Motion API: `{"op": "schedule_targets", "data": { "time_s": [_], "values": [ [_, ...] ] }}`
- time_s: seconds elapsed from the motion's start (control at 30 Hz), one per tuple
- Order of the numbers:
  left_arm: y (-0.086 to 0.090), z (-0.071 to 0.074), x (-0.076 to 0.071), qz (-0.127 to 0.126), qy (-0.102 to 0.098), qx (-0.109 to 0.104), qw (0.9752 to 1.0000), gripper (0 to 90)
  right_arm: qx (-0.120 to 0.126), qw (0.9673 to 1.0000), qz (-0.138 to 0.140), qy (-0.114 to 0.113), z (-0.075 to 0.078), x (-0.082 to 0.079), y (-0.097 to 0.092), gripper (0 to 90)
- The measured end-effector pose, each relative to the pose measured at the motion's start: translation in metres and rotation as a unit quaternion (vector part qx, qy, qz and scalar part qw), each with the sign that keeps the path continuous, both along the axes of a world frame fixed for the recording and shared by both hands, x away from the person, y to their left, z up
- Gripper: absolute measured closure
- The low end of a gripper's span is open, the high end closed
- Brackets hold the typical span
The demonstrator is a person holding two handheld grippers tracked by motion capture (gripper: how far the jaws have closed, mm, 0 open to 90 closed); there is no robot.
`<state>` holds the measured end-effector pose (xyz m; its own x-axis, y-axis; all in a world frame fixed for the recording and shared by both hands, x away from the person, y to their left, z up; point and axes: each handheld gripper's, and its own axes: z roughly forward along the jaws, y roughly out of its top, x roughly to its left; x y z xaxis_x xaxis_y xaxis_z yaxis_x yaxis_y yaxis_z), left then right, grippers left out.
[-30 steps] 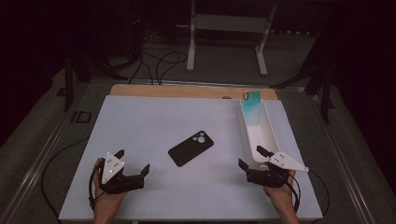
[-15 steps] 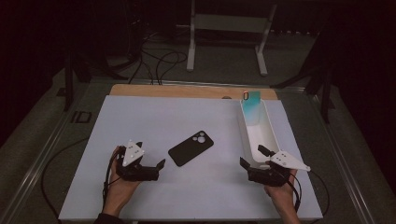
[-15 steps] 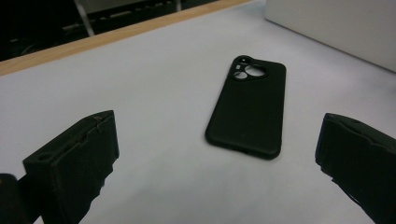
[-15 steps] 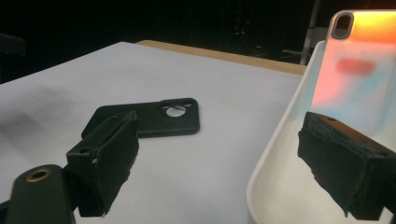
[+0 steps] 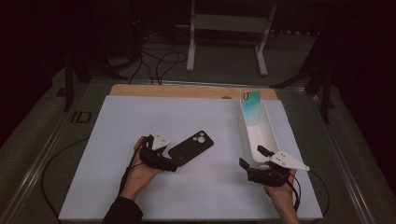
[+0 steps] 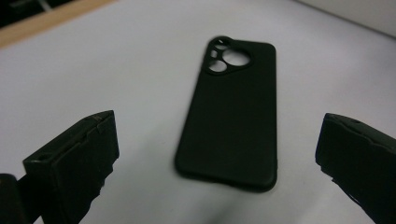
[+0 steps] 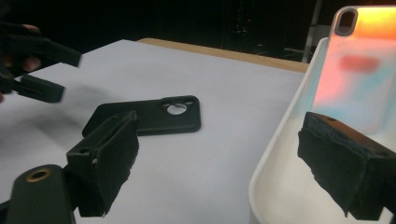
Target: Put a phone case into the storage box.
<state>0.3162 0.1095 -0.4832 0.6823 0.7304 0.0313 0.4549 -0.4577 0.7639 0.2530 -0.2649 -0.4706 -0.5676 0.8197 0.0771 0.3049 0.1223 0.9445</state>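
Observation:
A black phone case (image 5: 190, 147) lies flat, back up, in the middle of the white mat (image 5: 116, 121). My left gripper (image 5: 172, 159) sits just at its near left end. In the left gripper view the case (image 6: 233, 112) lies ahead between the wide-apart jaws of that gripper (image 6: 218, 137), which is open and touches nothing. My right gripper (image 5: 251, 157) is open at the near end of a long white tray (image 5: 271, 135). The right gripper view has the tray wall (image 7: 275, 163) between its jaws (image 7: 219, 154), with an iridescent phone case (image 7: 359, 74) leaning inside the tray.
The iridescent case (image 5: 252, 103) stands at the tray's far end. A wooden strip (image 5: 187, 91) borders the mat's far edge. Behind the table are a white stand (image 5: 229, 28) and floor cables (image 5: 159, 60). The left gripper (image 7: 32, 70) appears blurred in the right gripper view.
My left gripper has travelled right and forward from the mat's near left up to the black case's end. The right gripper has stayed by the tray.

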Motion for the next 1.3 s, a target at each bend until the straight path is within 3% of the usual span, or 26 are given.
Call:
{"op": "schedule_targets", "data": {
  "time_s": [0.37,0.73,0.93,1.3],
  "values": [
    [-0.024,-0.021,0.025,-0.018,0.039,0.029,0.9986,0.1,0.002,1.0000,0.001,0.002,-0.001,0.001,-0.001,12.1],
    [-0.039,-0.040,0.037,-0.030,0.079,0.075,0.9936,1.1,0.000,1.0000,0.002,0.002,-0.002,0.001,0.000,12.1],
    [-0.038,-0.041,0.040,-0.031,0.096,0.067,0.9927,3.4,0.000,1.0000,0.002,0.003,-0.003,0.001,0.000,12.1],
    [-0.043,-0.032,0.043,-0.042,0.136,0.108,0.9839,13.0,0.001,1.0000,0.000,0.004,-0.003,0.000,0.000,12.2]
  ]
}}
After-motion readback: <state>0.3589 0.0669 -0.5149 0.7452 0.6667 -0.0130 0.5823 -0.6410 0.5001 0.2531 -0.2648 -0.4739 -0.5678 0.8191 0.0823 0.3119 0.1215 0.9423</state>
